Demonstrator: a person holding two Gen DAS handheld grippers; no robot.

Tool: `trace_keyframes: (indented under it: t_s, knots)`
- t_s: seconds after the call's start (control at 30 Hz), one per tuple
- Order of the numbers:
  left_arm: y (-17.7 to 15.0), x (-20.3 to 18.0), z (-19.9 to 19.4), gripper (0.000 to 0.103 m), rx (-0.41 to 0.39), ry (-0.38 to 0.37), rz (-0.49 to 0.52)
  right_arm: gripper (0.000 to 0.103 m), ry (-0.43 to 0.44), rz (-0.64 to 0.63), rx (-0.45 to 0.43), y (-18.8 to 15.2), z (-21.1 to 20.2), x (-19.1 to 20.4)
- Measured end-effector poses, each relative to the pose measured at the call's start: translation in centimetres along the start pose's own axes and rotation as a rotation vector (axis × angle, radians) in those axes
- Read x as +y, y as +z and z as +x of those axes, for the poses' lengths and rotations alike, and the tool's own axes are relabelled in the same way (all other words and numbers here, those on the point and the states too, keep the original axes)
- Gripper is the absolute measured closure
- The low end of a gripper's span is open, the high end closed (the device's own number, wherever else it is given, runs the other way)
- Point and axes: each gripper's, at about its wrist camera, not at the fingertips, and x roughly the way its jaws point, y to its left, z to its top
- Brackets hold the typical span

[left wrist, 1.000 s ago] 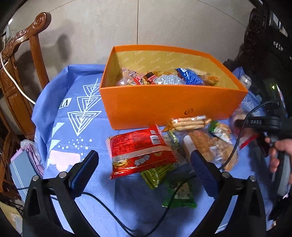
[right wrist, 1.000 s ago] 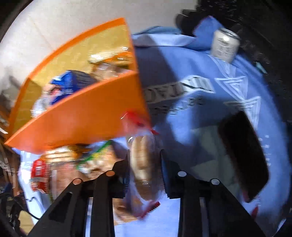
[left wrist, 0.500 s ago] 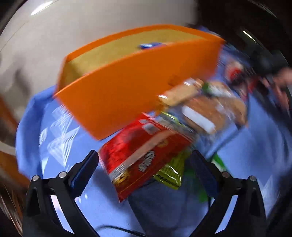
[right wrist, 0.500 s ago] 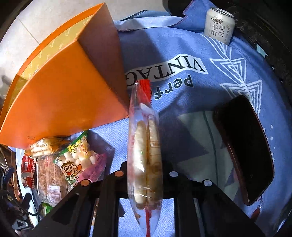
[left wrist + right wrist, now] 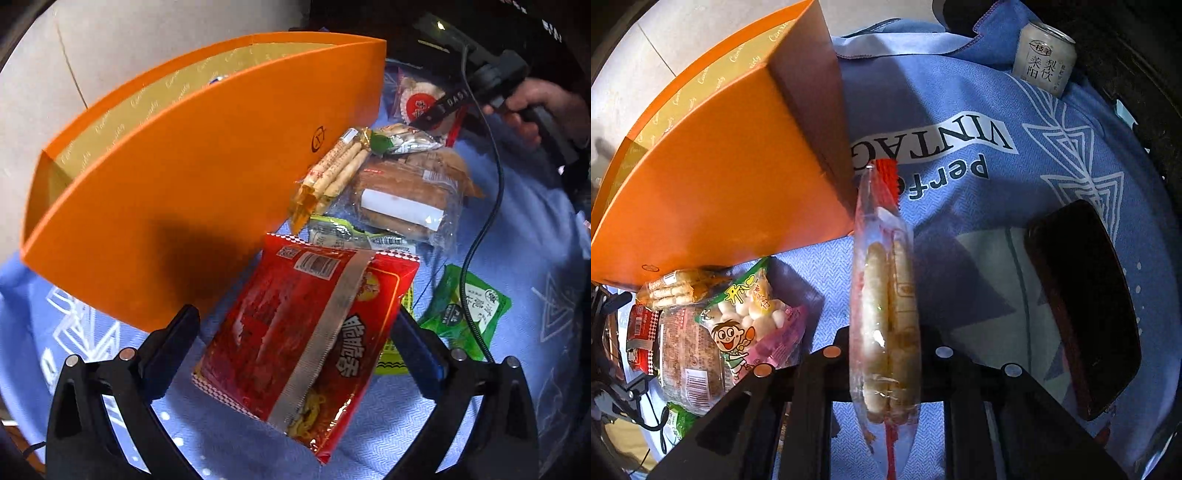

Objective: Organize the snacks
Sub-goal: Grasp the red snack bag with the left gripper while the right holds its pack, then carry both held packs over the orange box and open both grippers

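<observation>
An orange box (image 5: 192, 177) stands on the blue cloth; it also shows in the right wrist view (image 5: 731, 177). My left gripper (image 5: 295, 339) is open, its jaws on either side of a red noodle packet (image 5: 306, 339) lying in front of the box. My right gripper (image 5: 886, 365) is shut on a clear packet of rice crackers (image 5: 886, 314), held edge-up near the box's right corner. Loose snacks lie by the box: a biscuit-stick packet (image 5: 332, 173), a bread packet (image 5: 406, 195), green packets (image 5: 465, 314) and a cartoon candy bag (image 5: 750, 321).
A white drink can (image 5: 1047, 59) stands at the far edge of the cloth. A dark phone (image 5: 1082, 306) lies on the cloth to the right. A black cable (image 5: 480, 236) runs over the green packet. A hand with the other gripper (image 5: 524, 99) is at upper right.
My left gripper swung closer, so the red noodle packet now lies between its open jaws. My right gripper steadied with the cracker packet, near the box's right corner.
</observation>
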Motion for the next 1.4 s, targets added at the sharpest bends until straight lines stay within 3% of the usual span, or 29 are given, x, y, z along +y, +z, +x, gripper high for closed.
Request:
trace_keyframes:
  t_s: [0.17, 0.23, 0.3, 0.6, 1.03, 1.17, 1.4]
  knots:
    - [-0.7, 0.3, -0.5, 0.023, -0.013, -0.063, -0.072, 0.086, 0.006, 0.002, -0.011, -0.2, -0.3, 0.1]
    - [-0.9, -0.2, -0.9, 0.035, -0.012, -0.064, -0.083, 0.086, 0.006, 0.004, -0.014, -0.4, -0.3, 0.1]
    - [-1.3, -0.9, -1.3, 0.039, -0.012, -0.05, -0.108, 0.087, 0.015, 0.014, -0.014, -0.5, -0.3, -0.1]
    - [-2.1, -3.6, -2.7, 0.039, -0.058, 0.054, -0.256, 0.087, 0.079, 0.08, -0.013, -2.0, -1.5, -2.2]
    - [-1.0, -5.4, -11.1, 0.039, -0.195, 0.134, -0.439, 0.087, 0.184, 0.007, -0.14, -5.5, -8.6, -2.3]
    - [1.0, -5.9, -12.9, 0.039, -0.213, 0.185, -0.491, 0.087, 0.226, -0.048, -0.21, -6.1, -11.7, -1.3]
    - [7.5, -4.6, -16.2, 0.039, -0.37, 0.233, -0.52, 0.087, 0.333, -0.123, -0.378, -2.4, -16.8, 2.5]
